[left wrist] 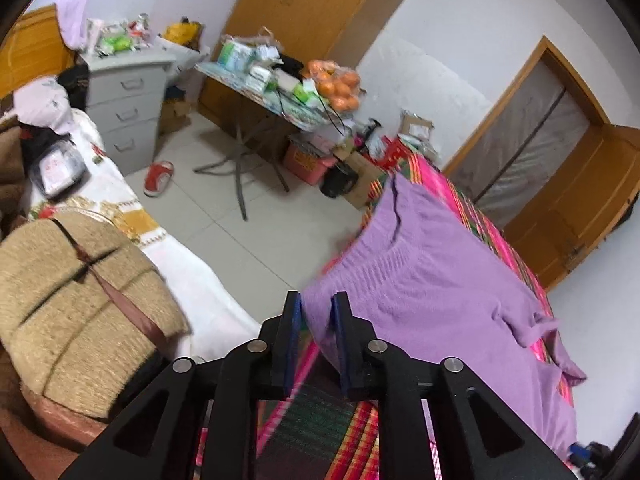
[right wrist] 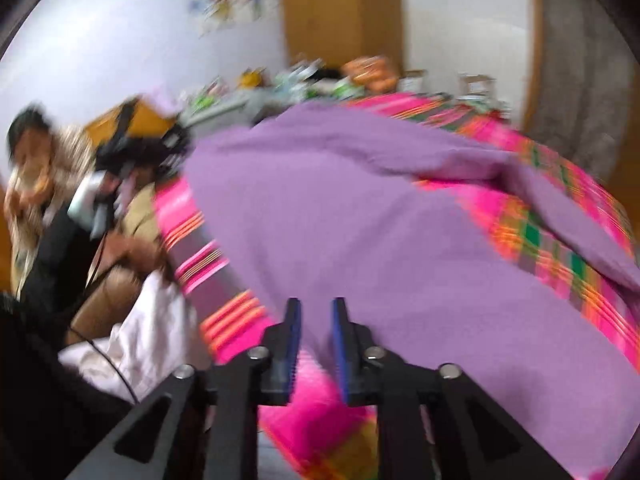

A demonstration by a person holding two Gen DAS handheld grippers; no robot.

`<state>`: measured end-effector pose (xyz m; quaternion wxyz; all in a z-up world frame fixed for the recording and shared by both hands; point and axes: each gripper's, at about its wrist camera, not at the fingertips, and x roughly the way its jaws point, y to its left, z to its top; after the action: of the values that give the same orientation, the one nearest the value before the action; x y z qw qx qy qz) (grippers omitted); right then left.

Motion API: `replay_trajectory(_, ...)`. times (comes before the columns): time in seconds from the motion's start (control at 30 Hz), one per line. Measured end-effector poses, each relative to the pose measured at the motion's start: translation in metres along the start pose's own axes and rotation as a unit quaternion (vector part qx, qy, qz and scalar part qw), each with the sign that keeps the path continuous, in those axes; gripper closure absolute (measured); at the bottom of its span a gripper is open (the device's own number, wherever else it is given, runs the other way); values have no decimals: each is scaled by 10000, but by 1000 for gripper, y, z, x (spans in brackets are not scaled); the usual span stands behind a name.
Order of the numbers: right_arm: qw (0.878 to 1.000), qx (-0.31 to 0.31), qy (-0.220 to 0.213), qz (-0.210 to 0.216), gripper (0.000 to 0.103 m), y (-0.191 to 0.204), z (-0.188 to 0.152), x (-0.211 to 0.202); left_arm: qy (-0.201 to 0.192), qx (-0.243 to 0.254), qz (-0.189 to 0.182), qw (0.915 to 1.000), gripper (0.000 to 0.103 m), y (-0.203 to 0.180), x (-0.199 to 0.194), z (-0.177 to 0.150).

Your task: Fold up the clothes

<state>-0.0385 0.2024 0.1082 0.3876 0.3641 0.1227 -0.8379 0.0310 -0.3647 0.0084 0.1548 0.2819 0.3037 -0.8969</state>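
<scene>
between both grippers' parted fingers, left (left wrist: 316, 300) and right (right wrist: 316, 306), lies purple sweater (left wrist: 432, 280) edge.

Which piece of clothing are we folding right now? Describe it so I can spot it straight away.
Find the bed with the bright pink striped blanket. Spread across it lies a purple sweater, its ribbed hem at the near edge between the fingers of the left hand-held gripper. It is the only plain, single-coloured cloth on that busy striped cover.
</scene>
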Motion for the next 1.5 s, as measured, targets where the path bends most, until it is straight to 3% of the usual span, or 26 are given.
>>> replay_trajectory(0.1,9944,720,-135,-766,79,-47,-17,-21,-111,216,-33,9997,87,-22,-7,-3)
replay_trajectory(0.17,9790,1506,-202,-1358,78,-90,-39,-40,-184,361,-54,9992,87,-36,-11,-5)
replay_trajectory(0.3,9281,3012,-621,-2100,74,-156,-91,-84,-332,649,-98,9973,87,-65,-20,-9)
replay_trajectory(0.4,8814,3966,-910,-2400,71,-193,-132,-114,-63,1218,-539,9911,87,-117,-9,-30)
replay_trajectory(0.53,8474,4667,-1094,-2283,70,-226,-164,-128,490,2040,-1057,9720,87,-178,10,-70)
replay_trajectory(0.67,8260,5175,-974,-2009,68,-248,-188,-120,817,2557,-1315,9543,87,-215,19,-101)
replay_trajectory(0.8,8016,5647,-1154,-1590,62,-266,-210,-114,979,2736,-1279,9483,87,-229,28,-118)
replay_trajectory(0.97,7728,6053,-1496,-1182,62,-285,-222,-104,1117,2785,-1213,9462,87,-232,39,-119)
replay_trajectory(1.0,7702,6084,-1515,-1173,62,-288,-222,-102,1129,2790,-1202,9460,87,-233,40,-120)
replay_trajectory(1.07,7684,6098,-1532,-1193,81,-292,-220,-98,1139,2793,-1175,9462,87,-232,40,-121)
replay_trajectory(1.1,7689,6082,-1521,-1259,82,-292,-217,-98,1142,2794,-1161,9463,87,-232,40,-122)
replay_trajectory(1.17,7724,5984,-1558,-1448,97,-287,-212,-105,1151,2793,-1144,9464,87,-231,40,-123)
replay_trajectory(1.37,7825,5641,-1876,-1853,98,-254,-198,-150,1175,2788,-1257,9448,84,-233,39,-123)
replay_trajectory(1.5,7775,5595,-1901,-2151,98,-237,-197,-174,1266,2809,-1363,9415,84,-234,39,-127)
